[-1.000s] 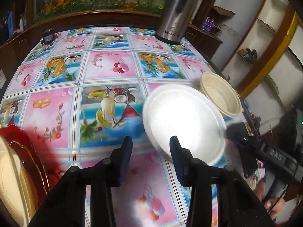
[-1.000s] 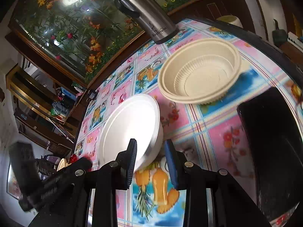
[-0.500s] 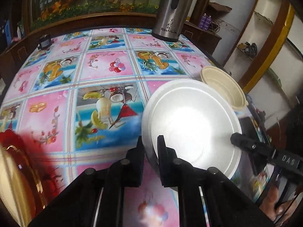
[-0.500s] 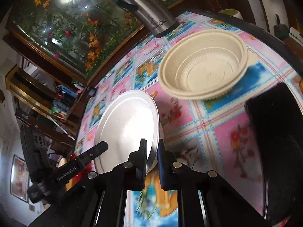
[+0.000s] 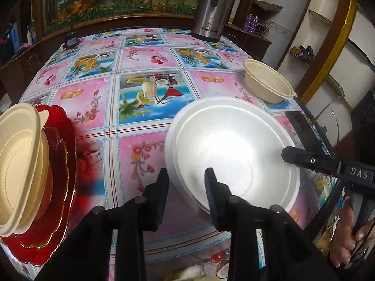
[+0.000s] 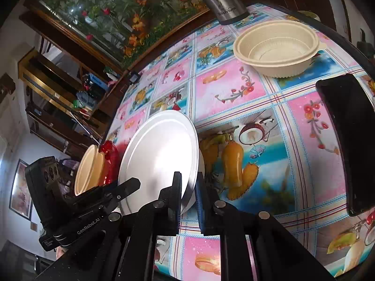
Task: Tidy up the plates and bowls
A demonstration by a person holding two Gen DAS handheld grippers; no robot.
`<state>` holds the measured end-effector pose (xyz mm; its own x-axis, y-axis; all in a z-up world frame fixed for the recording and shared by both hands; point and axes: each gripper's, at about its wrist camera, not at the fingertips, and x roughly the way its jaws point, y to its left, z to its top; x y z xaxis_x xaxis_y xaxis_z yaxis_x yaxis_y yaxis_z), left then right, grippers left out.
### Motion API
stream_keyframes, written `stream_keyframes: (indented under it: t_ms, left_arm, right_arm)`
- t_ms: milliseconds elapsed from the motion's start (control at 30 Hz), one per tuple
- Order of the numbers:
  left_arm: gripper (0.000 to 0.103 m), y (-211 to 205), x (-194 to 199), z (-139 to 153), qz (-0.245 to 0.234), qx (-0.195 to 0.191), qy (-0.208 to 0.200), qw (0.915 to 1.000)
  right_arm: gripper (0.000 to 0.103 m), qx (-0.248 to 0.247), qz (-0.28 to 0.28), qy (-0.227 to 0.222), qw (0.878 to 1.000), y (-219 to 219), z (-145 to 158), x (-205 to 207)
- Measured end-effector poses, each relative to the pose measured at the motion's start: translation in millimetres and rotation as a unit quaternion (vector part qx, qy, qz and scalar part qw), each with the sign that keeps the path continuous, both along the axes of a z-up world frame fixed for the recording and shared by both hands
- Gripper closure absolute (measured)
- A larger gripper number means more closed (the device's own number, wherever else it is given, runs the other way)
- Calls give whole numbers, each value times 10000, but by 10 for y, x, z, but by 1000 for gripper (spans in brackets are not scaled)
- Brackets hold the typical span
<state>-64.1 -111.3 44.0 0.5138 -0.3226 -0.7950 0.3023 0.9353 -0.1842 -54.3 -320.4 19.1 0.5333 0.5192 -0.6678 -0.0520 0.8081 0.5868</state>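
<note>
A white foam plate (image 5: 232, 154) hangs tilted over the flowered tablecloth. My right gripper (image 6: 188, 187) is shut on its near rim, and the plate (image 6: 159, 154) rises steeply in front of it. My left gripper (image 5: 186, 180) straddles the opposite rim. Its jaws are opening, with one finger outside the wall and one inside, and the pads are off the plate. To the left stands a red glass plate (image 5: 61, 164) carrying stacked cream bowls (image 5: 21, 159). A single cream bowl (image 6: 276, 49) sits at the table's far right.
A steel thermos (image 5: 211, 9) stands at the back edge. A small black object (image 5: 71, 39) is at the back left. A flat black slab (image 6: 346, 140) lies by the right edge. The round table's rim curves close on the right. A hand (image 5: 346, 238) holds the right gripper's handle.
Both grippers closed on the white plate's rim and carried it left toward the red plate. The left jaws have since spread apart again, while the right jaws stay closed.
</note>
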Motion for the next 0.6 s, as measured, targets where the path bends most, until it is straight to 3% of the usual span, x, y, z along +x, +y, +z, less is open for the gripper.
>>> stream_keyframes:
  t_ms: [67, 200, 267, 300, 433, 600]
  left_arm:
    - [54, 7, -7, 25, 65, 60, -161, 9998]
    - [54, -7, -10, 34, 54, 169, -399, 9990]
    - [78, -47, 0, -9, 3, 223, -408, 9989]
    - [83, -71, -7, -16, -67, 186, -402, 9990]
    - [87, -185, -82, 4, -151, 456, -643, 9968]
    - [87, -184, -115, 31, -142, 447, -685, 9965]
  right_arm:
    - [89, -197, -51, -48, 9998, 4, 10, -2]
    - [88, -525, -221, -168, 9982, -39, 40, -12]
    - [88, -516, -197, -174, 9983, -38, 22, -16]
    - [88, -523, -194, -177, 9983, -31, 18, -22]
    - [89, -592, -177, -239, 9978, 43, 25, -34]
    - [89, -480, -236, -241, 9983, -5, 43, -47]
